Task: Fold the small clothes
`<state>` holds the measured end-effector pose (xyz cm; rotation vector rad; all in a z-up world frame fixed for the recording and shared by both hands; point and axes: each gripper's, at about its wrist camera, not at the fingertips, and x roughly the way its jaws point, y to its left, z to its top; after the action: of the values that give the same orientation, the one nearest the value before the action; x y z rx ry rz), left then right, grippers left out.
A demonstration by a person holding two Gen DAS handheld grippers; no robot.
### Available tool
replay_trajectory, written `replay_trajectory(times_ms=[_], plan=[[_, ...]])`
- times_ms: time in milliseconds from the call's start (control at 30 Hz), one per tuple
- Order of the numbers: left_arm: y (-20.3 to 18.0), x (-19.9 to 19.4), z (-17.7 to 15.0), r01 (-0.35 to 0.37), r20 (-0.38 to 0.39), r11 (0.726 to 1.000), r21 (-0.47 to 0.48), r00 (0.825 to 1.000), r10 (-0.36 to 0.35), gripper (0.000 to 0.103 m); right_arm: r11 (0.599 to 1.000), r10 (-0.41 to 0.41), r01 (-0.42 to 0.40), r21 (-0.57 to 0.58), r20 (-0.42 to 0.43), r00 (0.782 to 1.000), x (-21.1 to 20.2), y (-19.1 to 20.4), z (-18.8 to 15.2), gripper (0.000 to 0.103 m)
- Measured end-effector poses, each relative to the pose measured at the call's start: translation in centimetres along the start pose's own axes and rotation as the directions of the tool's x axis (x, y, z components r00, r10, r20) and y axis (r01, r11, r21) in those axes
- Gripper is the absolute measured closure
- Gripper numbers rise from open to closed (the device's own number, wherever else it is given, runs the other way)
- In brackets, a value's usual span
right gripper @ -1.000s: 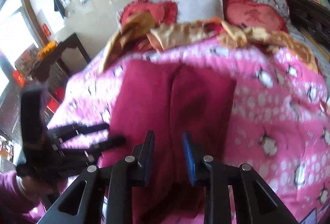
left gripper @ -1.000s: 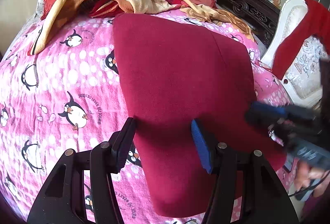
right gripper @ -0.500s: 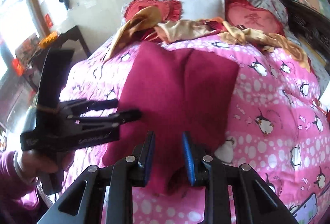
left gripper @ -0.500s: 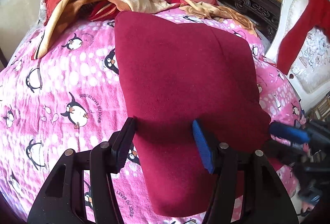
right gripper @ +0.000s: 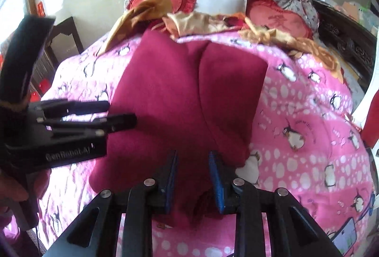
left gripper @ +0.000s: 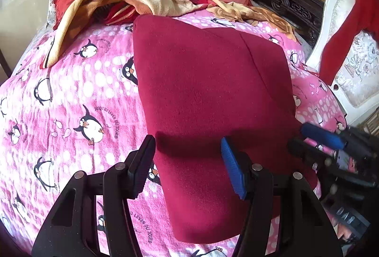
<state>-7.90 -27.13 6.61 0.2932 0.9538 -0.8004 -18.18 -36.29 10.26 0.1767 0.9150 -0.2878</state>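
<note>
left gripper [left gripper: 188,157], jaws spread and empty, hovers over the near edge of the bed [left gripper: 71,96]. dark red garment [left gripper: 208,96] lies flat mid-bed, apparently partly folded; further folds likely remain. right gripper [right gripper: 192,171], jaws parted, grips nothing.

- Bright daylight throughout, strongest from the blown-out window [right gripper: 11,18] at far left of the right wrist view.
- Soft shadow cast on the dark red garment [left gripper: 208,100] just beyond the left gripper [left gripper: 189,162].
- Heavy fisheye bending, black vignette at every corner.
- Motion-smeared right gripper [left gripper: 331,145] at near right (left wrist view); hazier, washed-out right wrist picture.
</note>
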Motion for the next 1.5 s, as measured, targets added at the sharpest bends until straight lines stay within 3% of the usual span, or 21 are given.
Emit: replay_trajectory(times_ms=[300, 533, 667, 733, 1000, 1133, 1500], plan=[[0.5, 1.1, 0.4, 0.015, -0.019, 0.999, -0.028, 1.000, -0.015, 0.044, 0.990, -0.093, 0.089, 0.107, 0.034, 0.995, 2.9, -3.1, 4.0, 0.071], [0.6, 1.9, 0.7, 0.015, -0.021, 0.999, -0.043, 1.000, -0.016, 0.039, 0.974, -0.033, 0.024, 0.227, 0.036, 0.999, 6.6, -5.2, 4.9, 0.071], [0.6, 1.8, 0.7, 0.017, -0.020, 0.998, -0.056, 1.000, -0.018, 0.038, 0.973, -0.034, 0.022, 0.228, 0.049, 0.998, 5.8, -5.0, 4.8, 0.066], [0.7, 1.5, 0.6, 0.023, -0.020, 0.998, -0.065, 1.000, -0.024, 0.038, 0.972, -0.034, 0.021, 0.235, 0.048, 0.998, 5.2, -5.0, 4.5, 0.049], [0.4, -0.7, 0.1, 0.017, 0.034, 0.999, -0.045, 0.999, -0.016, 0.038, 0.957, 0.003, -0.031, 0.289, 0.097, 0.995, 1.8, -4.8, 1.7, 0.047], [0.7, -0.8, -0.4, 0.007, 0.027, 0.999, -0.054, 1.000, -0.006, 0.038, 0.949, 0.026, -0.059, 0.311, 0.109, 0.994, 1.1, -5.5, 1.5, 0.034], [1.5, -0.9, -0.7, -0.006, 0.023, 0.997, -0.079, 1.000, 0.008, 0.038, 0.961, 0.027, -0.047, 0.273, 0.074, 0.997, 1.6, -4.5, 2.0, 0.033]])
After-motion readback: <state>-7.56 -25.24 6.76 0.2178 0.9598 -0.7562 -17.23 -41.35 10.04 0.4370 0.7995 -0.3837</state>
